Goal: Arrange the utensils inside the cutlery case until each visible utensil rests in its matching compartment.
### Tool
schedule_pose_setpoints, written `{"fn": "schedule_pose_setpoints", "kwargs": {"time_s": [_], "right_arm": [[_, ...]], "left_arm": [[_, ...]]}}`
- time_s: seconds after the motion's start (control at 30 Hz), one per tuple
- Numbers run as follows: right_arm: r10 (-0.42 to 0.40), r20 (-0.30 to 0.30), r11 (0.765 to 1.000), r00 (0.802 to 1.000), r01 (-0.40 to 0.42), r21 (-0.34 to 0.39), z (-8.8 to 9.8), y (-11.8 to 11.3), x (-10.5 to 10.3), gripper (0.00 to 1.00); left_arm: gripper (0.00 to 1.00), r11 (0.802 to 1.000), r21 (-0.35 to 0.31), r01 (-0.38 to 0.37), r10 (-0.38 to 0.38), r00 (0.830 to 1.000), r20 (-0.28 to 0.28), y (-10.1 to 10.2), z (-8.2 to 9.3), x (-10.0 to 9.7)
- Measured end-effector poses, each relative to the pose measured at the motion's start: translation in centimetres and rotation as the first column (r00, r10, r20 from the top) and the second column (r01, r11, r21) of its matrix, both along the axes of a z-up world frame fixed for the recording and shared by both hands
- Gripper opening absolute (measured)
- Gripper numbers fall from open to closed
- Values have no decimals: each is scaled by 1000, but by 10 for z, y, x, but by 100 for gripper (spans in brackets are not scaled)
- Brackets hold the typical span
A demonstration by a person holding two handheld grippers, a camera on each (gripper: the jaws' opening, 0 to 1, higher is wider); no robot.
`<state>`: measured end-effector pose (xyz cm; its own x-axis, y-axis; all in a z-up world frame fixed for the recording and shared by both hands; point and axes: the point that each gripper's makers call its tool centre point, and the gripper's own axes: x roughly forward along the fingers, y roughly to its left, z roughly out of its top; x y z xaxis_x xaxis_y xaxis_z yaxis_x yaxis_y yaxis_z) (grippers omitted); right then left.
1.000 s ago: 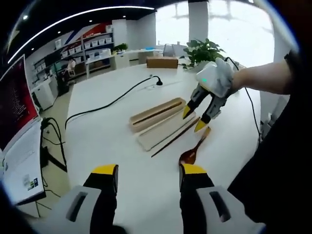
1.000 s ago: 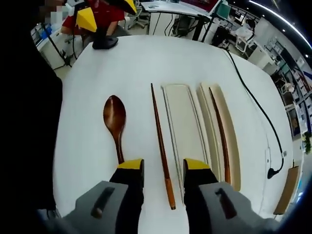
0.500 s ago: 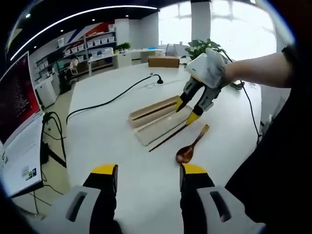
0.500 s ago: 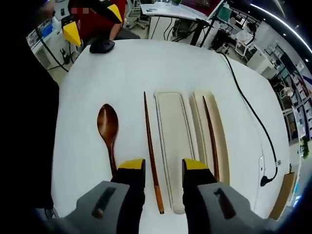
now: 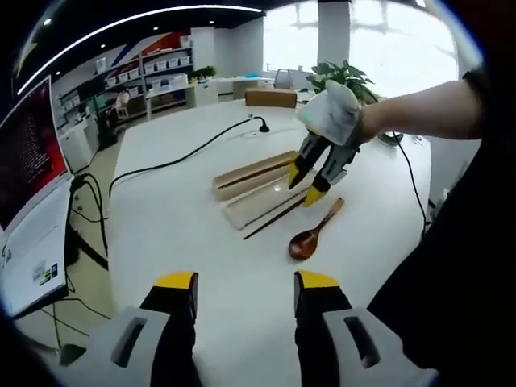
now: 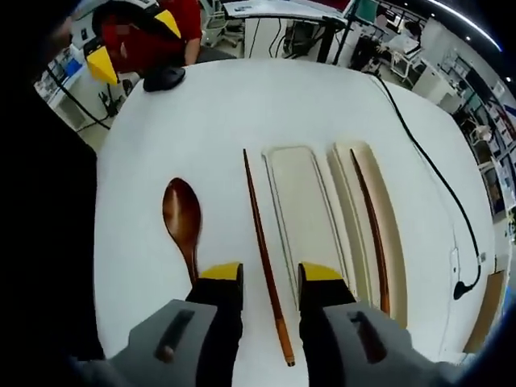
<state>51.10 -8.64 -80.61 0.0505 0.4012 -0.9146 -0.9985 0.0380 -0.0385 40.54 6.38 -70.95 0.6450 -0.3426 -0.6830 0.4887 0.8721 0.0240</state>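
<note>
In the right gripper view the right claw (image 6: pixel 258 274) is nearest, its jaws parted and holding nothing, hovering over the near end of a loose chopstick (image 6: pixel 264 250) on the white table (image 6: pixel 242 105). There are two chopsticks, one spoon and one case. Left of the loose chopstick lies the spoon (image 6: pixel 183 222), bowl to the far end, apart from it. Just right of that chopstick sits the case (image 6: pixel 302 218), with two long compartments side by side (the left one wide and pale, with nothing in it). The second chopstick (image 6: pixel 370 226) lies in the narrow right compartment. Farther off, a dark mouse-like object (image 6: pixel 163 78) rests at the table's far left edge, and a black cable (image 6: pixel 423 169) runs along the right.

In the left gripper view the left claw (image 5: pixel 246 289) is open with nothing between its jaws, over bare table well short of the utensils. Beyond it the right claw (image 5: pixel 304 184) hangs over the loose chopstick (image 5: pixel 274 218).
</note>
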Motion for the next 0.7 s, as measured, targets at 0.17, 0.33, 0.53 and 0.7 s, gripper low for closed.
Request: {"fn": "schedule_pose_setpoints", "kwargs": {"time_s": [0.17, 0.33, 0.53, 0.7], "right_arm": [[5, -21, 1000, 1000, -5, -12, -4, 0, -3, 22], [21, -32, 999, 999, -22, -31, -6, -1, -6, 19], [53, -36, 997, 998, -55, -53, -9, 0, -11, 16], [58, -34, 995, 998, -60, -74, -11, 0, -11, 16]], "left_arm": [[49, 1000, -6, 3, -3, 1000, 6, -2, 3, 1], [48, 1000, -7, -2, 2, 1000, 7, 0, 3, 3], [48, 1000, -14, -6, 6, 1000, 1, -1, 2, 4], [47, 1000, -9, 3, -3, 1000, -3, -3, 2, 1]]}}
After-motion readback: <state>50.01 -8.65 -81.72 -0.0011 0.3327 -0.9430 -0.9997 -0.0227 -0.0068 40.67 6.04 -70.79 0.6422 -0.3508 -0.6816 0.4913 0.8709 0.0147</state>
